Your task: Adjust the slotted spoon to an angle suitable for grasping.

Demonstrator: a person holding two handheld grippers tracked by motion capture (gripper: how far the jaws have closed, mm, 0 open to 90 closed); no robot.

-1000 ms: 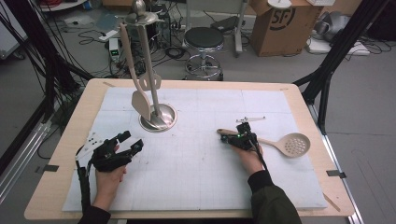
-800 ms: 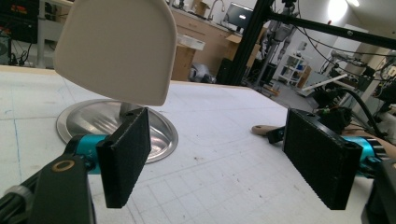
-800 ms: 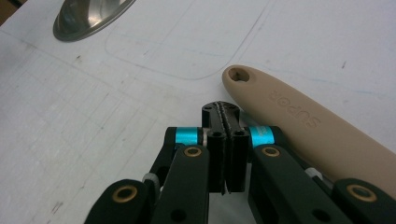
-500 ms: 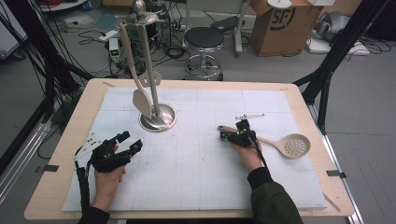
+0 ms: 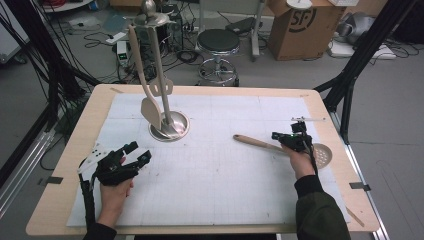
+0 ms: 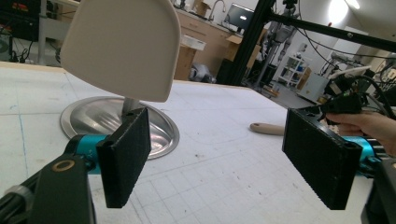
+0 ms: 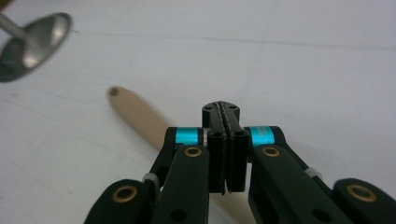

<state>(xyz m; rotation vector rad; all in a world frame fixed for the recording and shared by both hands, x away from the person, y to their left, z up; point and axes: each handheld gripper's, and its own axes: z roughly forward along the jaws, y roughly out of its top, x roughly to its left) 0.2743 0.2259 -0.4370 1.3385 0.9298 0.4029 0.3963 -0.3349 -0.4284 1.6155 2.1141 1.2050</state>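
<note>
At bench right, my right tool point(image 5: 291, 140), clamped on nothing, has dragged rightward over the spoon point(image 5: 280, 147); left tool point(image 5: 134, 155) gapes wide. Its camera reveals the spatula point(image 6: 122, 46).

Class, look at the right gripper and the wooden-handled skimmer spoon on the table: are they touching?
Cannot tell. In the right gripper view the shut right gripper sits over the wooden-handled skimmer spoon, hiding any contact or gap.

Wooden-handled skimmer spoon point(image 5: 280, 147) lies flat on the table's right side; perforated head rightward.
</note>
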